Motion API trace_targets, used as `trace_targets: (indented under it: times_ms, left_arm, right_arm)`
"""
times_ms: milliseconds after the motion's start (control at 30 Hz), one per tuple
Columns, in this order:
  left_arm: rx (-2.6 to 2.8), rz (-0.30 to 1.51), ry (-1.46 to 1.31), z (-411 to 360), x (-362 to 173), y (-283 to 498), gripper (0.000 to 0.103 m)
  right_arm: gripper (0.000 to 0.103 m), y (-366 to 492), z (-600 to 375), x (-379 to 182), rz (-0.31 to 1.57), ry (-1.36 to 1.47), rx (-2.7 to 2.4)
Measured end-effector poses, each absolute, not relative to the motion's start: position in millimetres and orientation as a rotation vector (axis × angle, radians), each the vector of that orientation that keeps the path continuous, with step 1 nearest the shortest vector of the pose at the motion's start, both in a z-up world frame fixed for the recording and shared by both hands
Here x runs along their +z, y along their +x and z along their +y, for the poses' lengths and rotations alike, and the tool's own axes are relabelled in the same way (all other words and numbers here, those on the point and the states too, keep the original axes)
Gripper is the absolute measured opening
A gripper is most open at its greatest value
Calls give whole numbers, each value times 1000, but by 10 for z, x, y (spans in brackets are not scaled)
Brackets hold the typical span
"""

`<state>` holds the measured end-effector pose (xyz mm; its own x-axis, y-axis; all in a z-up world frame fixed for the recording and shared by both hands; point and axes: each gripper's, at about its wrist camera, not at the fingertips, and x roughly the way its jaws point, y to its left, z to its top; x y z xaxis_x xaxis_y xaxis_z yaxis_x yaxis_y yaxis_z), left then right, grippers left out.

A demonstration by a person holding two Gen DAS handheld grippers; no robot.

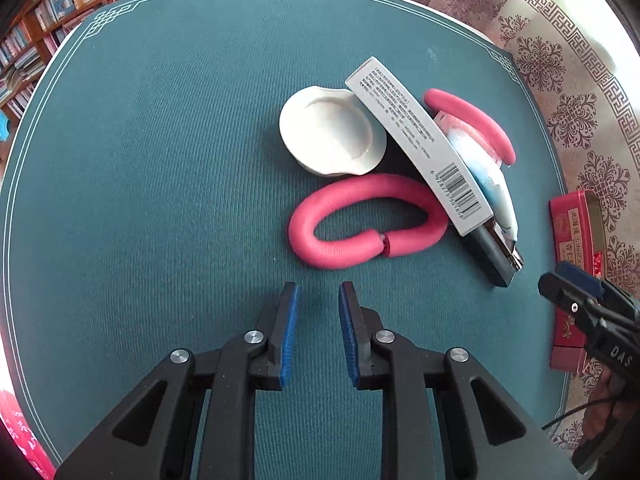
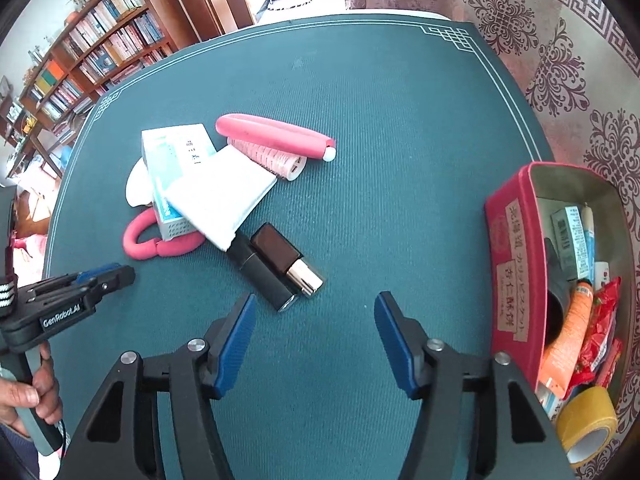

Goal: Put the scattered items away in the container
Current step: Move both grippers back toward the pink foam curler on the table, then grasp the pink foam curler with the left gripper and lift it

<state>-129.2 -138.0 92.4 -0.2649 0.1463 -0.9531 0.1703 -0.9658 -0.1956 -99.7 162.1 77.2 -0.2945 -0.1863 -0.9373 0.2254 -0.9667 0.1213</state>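
- Here, the left claw is seen pointing down over bare green mat on the bench; its blue pads stand close together with only a narrow gap, and nothing is held between them.
- The right claw is seen with its jaws well apart and empty, also aimed down at the mat.
- A loose pile is found mid-bench: a white dish, a long white box with a barcode leaning over it, and a pink foam loop lying nearest the left claw.
- A second pink foam piece is seen at the far side of the pile, touching a pink ribbed roller.
- A white folded cloth is laid over the box in the right view.
- A black case and a dark lipstick with a gold end lie side by side, touching, just ahead of the right claw's left pad.
- The red tin is set at the bench's right edge, open, and is already filled with tape, an orange tube, red packets and small boxes.
- A hand is seen gripping the left claw's handle.
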Motion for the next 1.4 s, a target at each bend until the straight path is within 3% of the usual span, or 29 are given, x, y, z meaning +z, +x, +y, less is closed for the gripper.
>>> trace_targets:
  times_ms: [600, 733, 900, 1233, 1400]
  left_arm:
    - [-2463, 466, 1828, -1561, 1019, -1791, 24]
    - [-2474, 437, 1811, -1477, 1012, -2027, 32]
    - [-2493, 398, 1799, -1405, 959, -2096, 33]
    - [-2530, 109, 1888, -855, 881, -1686, 33]
    - [-2542, 128, 1980, -570, 861, -1400, 33]
  right_arm:
    - [37, -1332, 1198, 433, 322, 1703, -2278]
    - [34, -1244, 1202, 437, 321, 1699, -2276]
    - [29, -1096, 1261, 437, 300, 1715, -2269]
    - [27, -777, 1324, 449, 293, 1730, -2236]
    - [27, -651, 1366, 479, 270, 1740, -2219]
